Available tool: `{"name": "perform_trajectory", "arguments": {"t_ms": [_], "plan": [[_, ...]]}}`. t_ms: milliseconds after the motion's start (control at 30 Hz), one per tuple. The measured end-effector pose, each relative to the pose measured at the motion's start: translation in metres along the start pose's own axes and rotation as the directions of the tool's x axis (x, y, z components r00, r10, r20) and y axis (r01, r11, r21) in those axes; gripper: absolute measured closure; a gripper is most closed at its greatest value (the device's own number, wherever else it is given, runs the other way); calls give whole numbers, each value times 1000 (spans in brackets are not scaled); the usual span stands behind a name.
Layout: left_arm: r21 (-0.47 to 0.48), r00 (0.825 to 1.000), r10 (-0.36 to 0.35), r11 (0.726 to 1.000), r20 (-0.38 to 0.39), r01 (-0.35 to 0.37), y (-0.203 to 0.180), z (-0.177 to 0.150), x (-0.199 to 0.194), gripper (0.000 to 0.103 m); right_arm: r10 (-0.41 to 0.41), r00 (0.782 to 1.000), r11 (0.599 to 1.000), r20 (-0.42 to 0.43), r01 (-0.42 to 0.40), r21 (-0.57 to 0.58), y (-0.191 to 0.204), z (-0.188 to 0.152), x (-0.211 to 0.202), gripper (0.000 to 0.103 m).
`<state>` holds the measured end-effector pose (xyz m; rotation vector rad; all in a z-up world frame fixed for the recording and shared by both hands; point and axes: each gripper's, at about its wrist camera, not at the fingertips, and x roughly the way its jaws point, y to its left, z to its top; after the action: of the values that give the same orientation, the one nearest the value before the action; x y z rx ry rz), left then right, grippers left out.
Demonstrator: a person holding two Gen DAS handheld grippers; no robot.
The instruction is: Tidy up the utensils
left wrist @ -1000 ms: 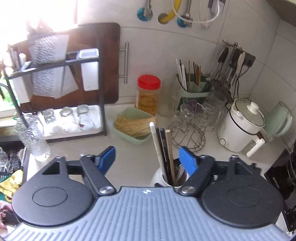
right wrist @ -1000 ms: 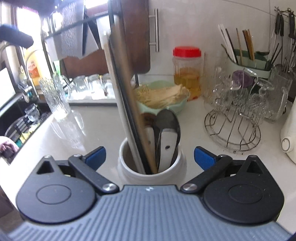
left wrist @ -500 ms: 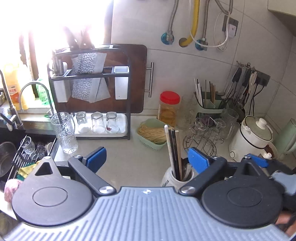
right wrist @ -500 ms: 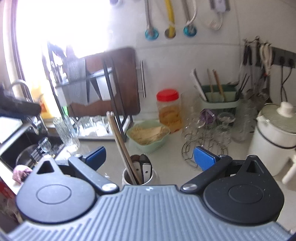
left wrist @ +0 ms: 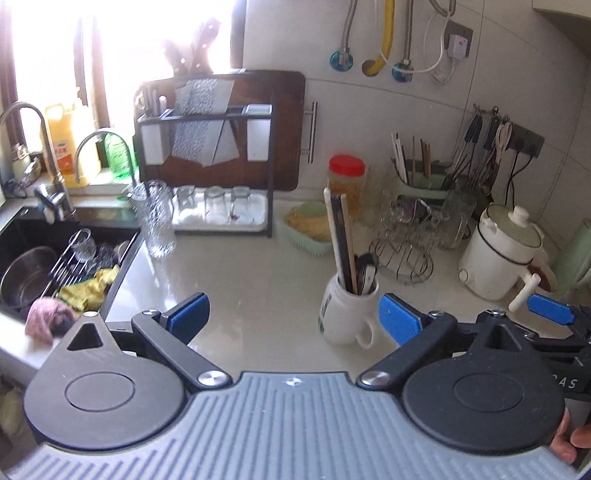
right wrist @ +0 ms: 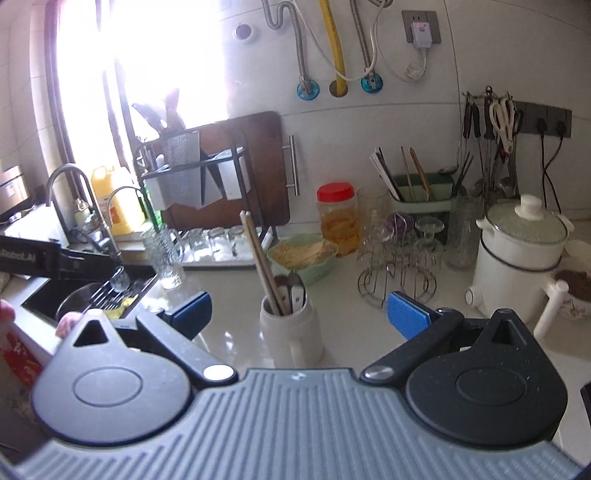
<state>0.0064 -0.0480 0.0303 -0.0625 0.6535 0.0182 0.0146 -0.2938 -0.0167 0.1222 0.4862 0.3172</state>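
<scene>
You are in a kitchen with a pale counter (left wrist: 258, 295) and a wall (right wrist: 424, 122) of big white tiles. A window (left wrist: 122, 55) on the left lets in very bright sun above a black sink (left wrist: 33, 236) with two curved taps (left wrist: 35, 147). A dark cutting board (left wrist: 284, 122) leans on the wall behind a black rack (left wrist: 207, 166), and a yellow pipe (right wrist: 334, 44), silver hoses and a plug socket (right wrist: 421, 27) are higher up.
</scene>
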Motion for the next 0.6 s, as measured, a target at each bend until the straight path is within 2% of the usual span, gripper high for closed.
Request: {"name": "perform_trajectory", "arguments": {"t_ms": [167,400,600], "plan": [[-41,1000,23,999,13,-22,4,-23,-18,3,15,1000,999,-12,-15,31,-3,-14,-17,0],[-36,1000,25,999,8,-25,0,-51,-29,3,24,1000,1000,-4,-24,7,2,-28,-33,0],[-67,999,33,997,9,-32,0,-62,-38,3,36,999,999,-9,-36,2,5,-34,-41,0]]}}
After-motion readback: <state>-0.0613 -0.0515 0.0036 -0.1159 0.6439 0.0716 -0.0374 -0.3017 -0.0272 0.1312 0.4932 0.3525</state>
